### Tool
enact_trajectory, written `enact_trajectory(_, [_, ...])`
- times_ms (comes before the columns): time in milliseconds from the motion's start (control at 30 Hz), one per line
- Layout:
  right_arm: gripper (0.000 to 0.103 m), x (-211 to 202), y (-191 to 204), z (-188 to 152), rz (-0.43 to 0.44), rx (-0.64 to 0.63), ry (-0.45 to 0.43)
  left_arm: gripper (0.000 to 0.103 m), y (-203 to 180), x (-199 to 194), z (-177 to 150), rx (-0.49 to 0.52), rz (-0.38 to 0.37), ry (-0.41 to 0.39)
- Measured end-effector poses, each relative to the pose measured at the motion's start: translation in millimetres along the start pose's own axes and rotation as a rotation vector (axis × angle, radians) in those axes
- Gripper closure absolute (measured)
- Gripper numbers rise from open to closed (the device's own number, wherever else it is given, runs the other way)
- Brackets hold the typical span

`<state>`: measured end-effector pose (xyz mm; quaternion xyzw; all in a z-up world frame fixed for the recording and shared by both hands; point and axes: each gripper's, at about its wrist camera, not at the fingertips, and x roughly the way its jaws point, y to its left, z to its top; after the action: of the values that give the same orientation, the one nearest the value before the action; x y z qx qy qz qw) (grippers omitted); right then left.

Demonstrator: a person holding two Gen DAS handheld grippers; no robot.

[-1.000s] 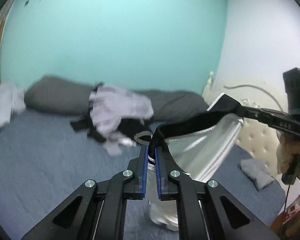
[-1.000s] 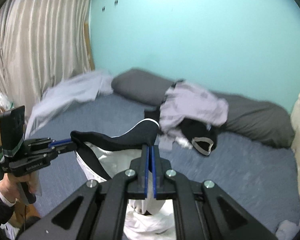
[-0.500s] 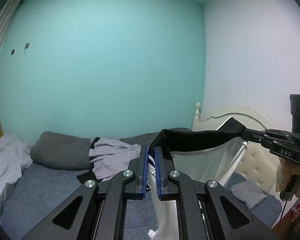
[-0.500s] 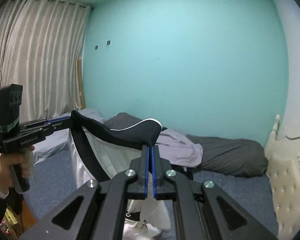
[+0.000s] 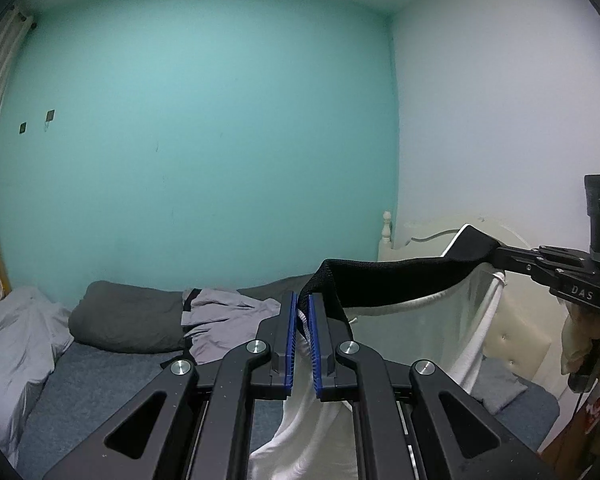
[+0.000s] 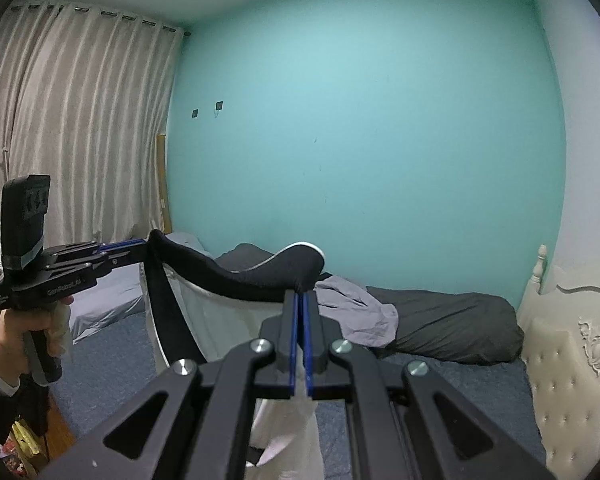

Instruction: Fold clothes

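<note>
I have the white mesh garment with the wide black waistband (image 5: pixel 396 280) stretched in the air above the blue-grey bed (image 5: pixel 100 376). My left gripper (image 5: pixel 302 320) has its blue pads pinched onto one end of the band, and my right gripper (image 6: pixel 301 312) is clamped tight onto the other end. The white fabric hangs down from the band towards the bed. Beyond it on the bed, a crumpled lilac-grey garment (image 6: pixel 360 312) lies against a long dark grey pillow (image 6: pixel 452 328) by the turquoise wall (image 6: pixel 360 120).
</note>
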<state>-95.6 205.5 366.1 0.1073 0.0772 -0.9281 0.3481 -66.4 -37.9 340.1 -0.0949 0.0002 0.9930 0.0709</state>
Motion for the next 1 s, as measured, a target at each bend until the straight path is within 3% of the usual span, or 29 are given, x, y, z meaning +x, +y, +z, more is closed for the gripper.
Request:
enact_trajectory(400, [0.101, -89.8, 29.3, 29.9, -0.03, -0.023, -0.05, 0.097, -30.8, -67.7, 34.1, 0.018, -0.012, -0.052])
enact_trajectory(567, [0.101, -97.8, 40.5, 29.1, -0.039, 0.005, -0.034, 0.097, -36.0, -73.5, 28.2, 0.02, -0.02, -0.024])
enact_trajectory(733, [0.101, -57.6, 31.9, 3.6, -0.033, 0.034, 0.039, 0.097, -30.9, -54.7, 8.0, -0.012, -0.029, 0.036])
enact_trajectory(833, [0.101, -30.1, 25.8, -13.1, -0.028, 0.051, 0.087, 0.103, -22.4, -30.4, -7.5, -0.026, -0.027, 0.072])
enact_trajectory(1000, [0.101, 15.9, 15.5, -40.8, -0.02, 0.079, 0.165, 0.103, -9.8, 43.4, -64.2, -0.063, -0.068, 0.19])
